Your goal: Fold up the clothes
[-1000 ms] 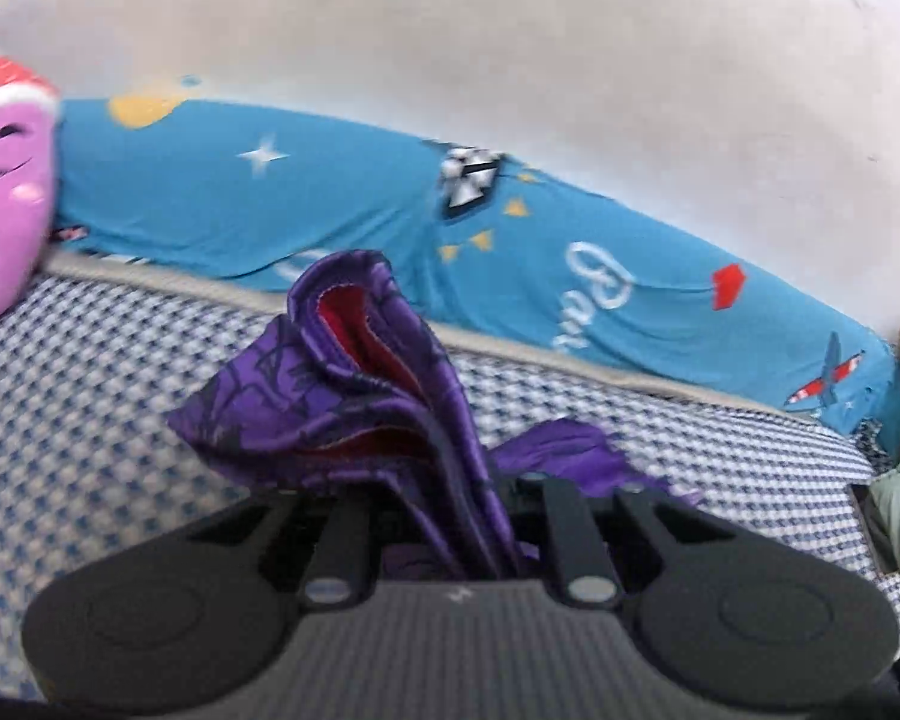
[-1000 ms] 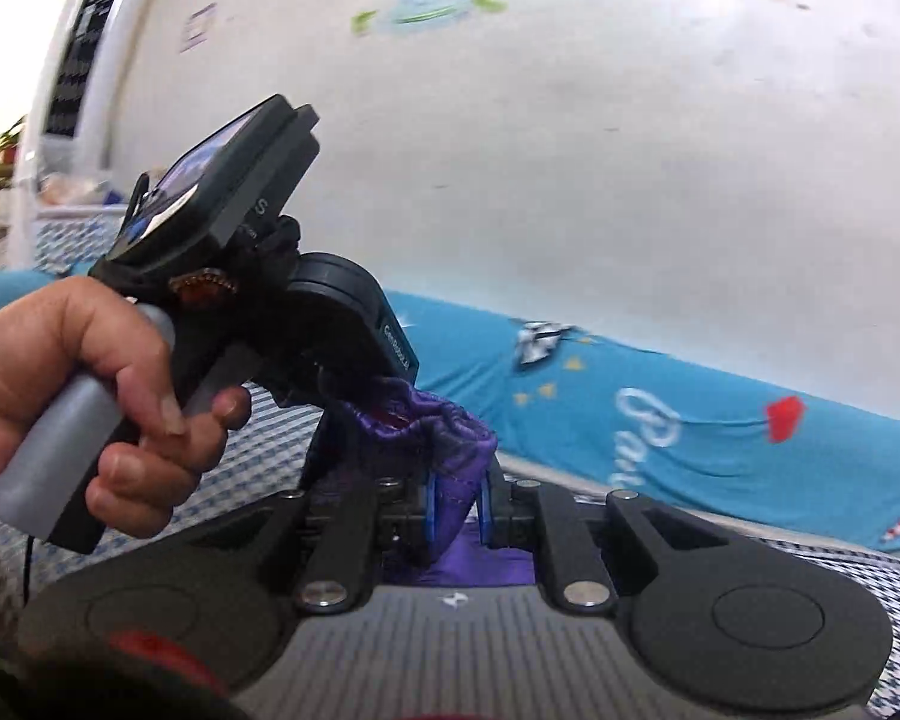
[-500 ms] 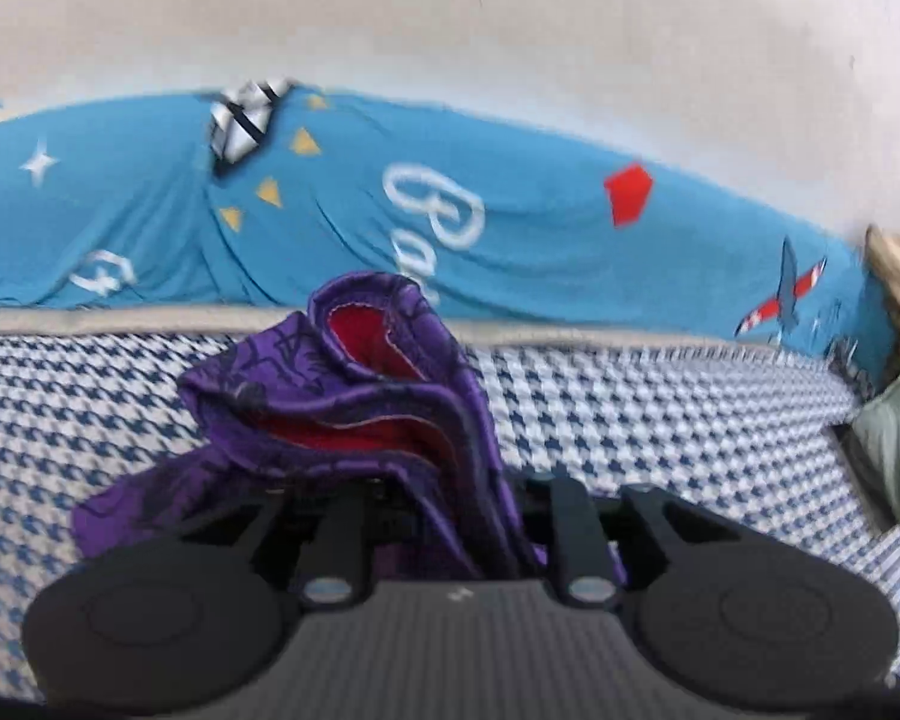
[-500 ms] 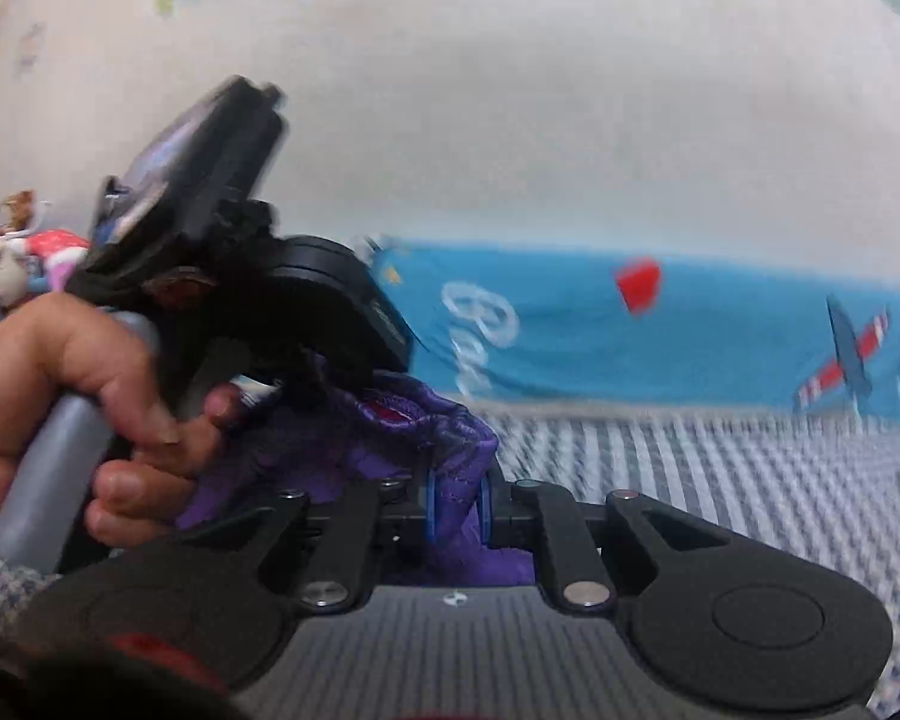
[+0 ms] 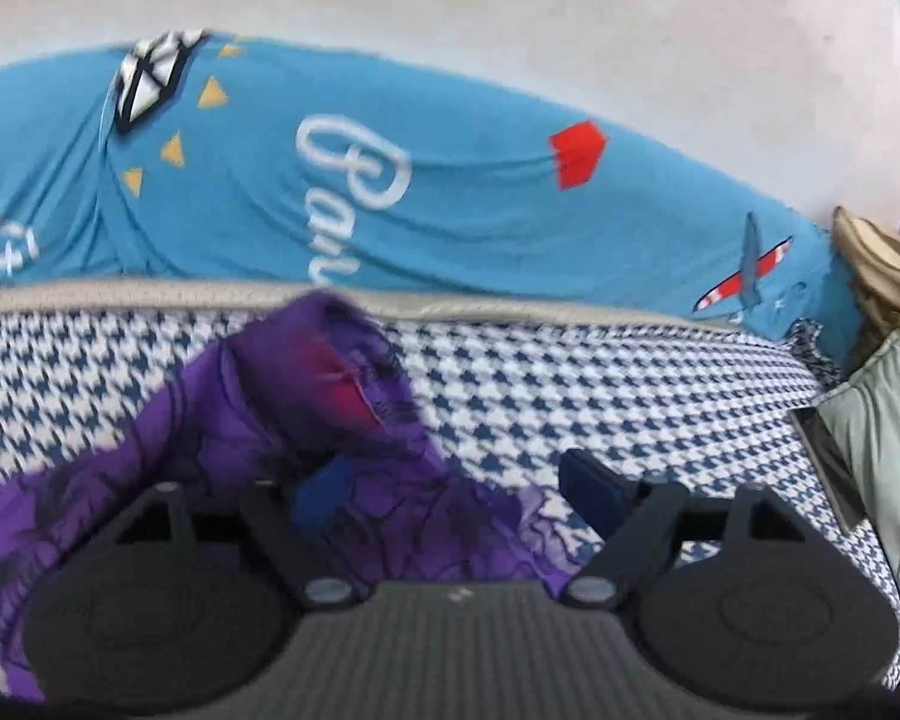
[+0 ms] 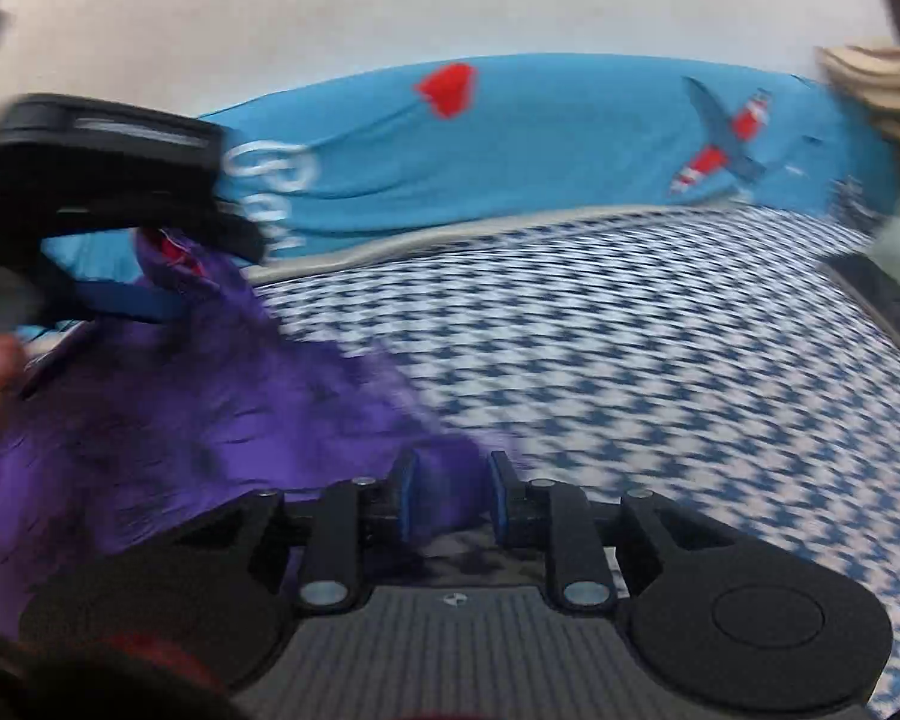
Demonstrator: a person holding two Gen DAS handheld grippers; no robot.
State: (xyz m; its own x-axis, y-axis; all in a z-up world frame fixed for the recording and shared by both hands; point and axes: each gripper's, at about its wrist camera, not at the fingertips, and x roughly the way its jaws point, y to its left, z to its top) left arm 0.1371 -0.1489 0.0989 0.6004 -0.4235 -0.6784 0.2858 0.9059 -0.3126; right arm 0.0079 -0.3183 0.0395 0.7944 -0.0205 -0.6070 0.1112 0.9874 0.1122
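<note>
A plain pale wall rises behind a bed point(image 5: 600, 396) covered in blue-and-white houndstooth, with a blue printed sheet point(image 5: 450, 210) along its far edge. My 2 tools are letting go of a purple garment point(image 5: 222, 438). My left hand-held gripper point(image 5: 450, 495) is spreading wide, cloth draped loosely between its pads. My right hand-held gripper point(image 6: 448, 498) is just starting to part, fabric between its pads. The bunched cloth could snag on a pad and undo the fold.
</note>
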